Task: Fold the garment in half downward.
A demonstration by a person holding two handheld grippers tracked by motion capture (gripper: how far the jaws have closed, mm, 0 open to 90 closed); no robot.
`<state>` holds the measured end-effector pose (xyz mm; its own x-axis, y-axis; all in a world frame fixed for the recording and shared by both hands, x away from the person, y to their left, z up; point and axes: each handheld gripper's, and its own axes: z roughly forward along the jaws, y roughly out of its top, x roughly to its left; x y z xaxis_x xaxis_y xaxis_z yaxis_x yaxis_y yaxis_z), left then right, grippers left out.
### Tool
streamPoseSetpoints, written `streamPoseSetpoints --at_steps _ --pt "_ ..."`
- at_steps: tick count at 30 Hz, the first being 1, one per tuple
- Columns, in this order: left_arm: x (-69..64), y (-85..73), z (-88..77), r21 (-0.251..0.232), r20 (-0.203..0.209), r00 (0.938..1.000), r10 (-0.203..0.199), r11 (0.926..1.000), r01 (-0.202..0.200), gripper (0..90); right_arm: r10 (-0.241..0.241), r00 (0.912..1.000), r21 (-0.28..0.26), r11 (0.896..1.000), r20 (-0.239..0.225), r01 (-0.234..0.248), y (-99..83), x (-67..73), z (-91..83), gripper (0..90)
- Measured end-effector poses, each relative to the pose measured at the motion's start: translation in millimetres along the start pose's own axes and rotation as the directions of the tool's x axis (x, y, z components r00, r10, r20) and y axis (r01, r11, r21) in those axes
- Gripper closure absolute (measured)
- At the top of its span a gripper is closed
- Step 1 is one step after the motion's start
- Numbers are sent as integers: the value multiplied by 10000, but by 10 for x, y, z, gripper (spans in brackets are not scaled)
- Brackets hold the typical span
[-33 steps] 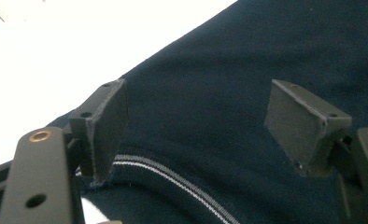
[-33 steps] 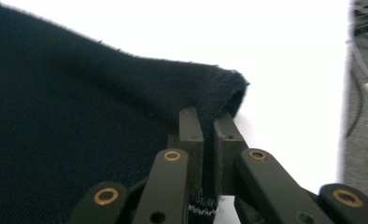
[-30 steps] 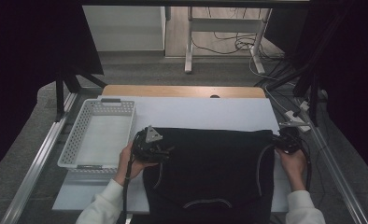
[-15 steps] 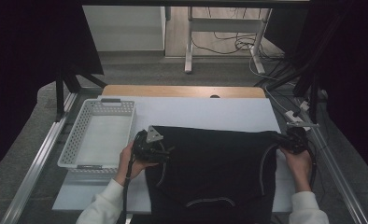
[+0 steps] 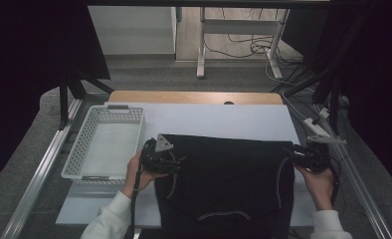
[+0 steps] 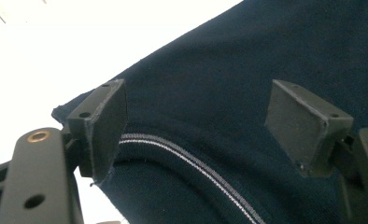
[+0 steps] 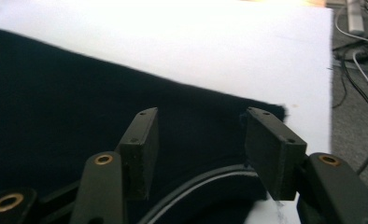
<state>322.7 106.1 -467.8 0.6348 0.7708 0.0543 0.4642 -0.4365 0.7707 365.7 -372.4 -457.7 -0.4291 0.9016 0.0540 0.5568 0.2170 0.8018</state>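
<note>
Dark navy garment, near black from above, edged with thin pale grey-white striped trim curving along both sides and near the bottom hem. Same trim in the left gripper view: a light stripe on a dark band. White board beneath, light wood strip behind it. White perforated basket with rows of small holes. Matte black left gripper and right gripper, brass-coloured rivets on the arms. White sleeves. Grey floor beyond.

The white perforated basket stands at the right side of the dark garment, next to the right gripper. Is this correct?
Not quite. The high view shows the white basket at the left side of the dark garment, next to the left gripper, not the right gripper.
</note>
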Motion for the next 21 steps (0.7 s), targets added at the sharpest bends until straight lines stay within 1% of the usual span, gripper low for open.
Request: streamPoseSetpoints --at_steps 2,5,9,11,14,17,19,21 --pt "1 7 -5 -26 12 10000 20 10000 -20 220 -148 9997 -83 9999 -206 146 -17 107 -46 448" --pt "2 16 -12 -52 48 10000 55 10000 -54 220 -450 9971 -44 9990 -619 448 -52 292 -88 448" --pt "12 21 -8 -89 105 9999 55 9999 -55 220 -877 9891 89 9960 -1180 893 -131 554 -145 448" --pt "13 25 -6 -107 120 9999 66 9999 -65 220 -1083 9827 73 9938 -1499 1107 -174 690 -196 448" --pt "10 29 -3 -115 152 9999 74 9999 -72 220 -1412 9687 125 9891 -2044 1468 -259 910 -281 448" --pt "6 35 -5 -131 164 9998 96 9999 -94 220 -1721 9504 288 9822 -2590 1857 -376 1140 -336 448" --pt "4 40 -8 -139 168 9998 97 9999 -95 220 -1880 9354 460 9764 -2996 2109 -459 1281 -348 448" --pt "4 42 -12 -157 177 9998 78 9998 -76 220 -2066 9194 645 9683 -3346 2411 -541 1416 -341 447"
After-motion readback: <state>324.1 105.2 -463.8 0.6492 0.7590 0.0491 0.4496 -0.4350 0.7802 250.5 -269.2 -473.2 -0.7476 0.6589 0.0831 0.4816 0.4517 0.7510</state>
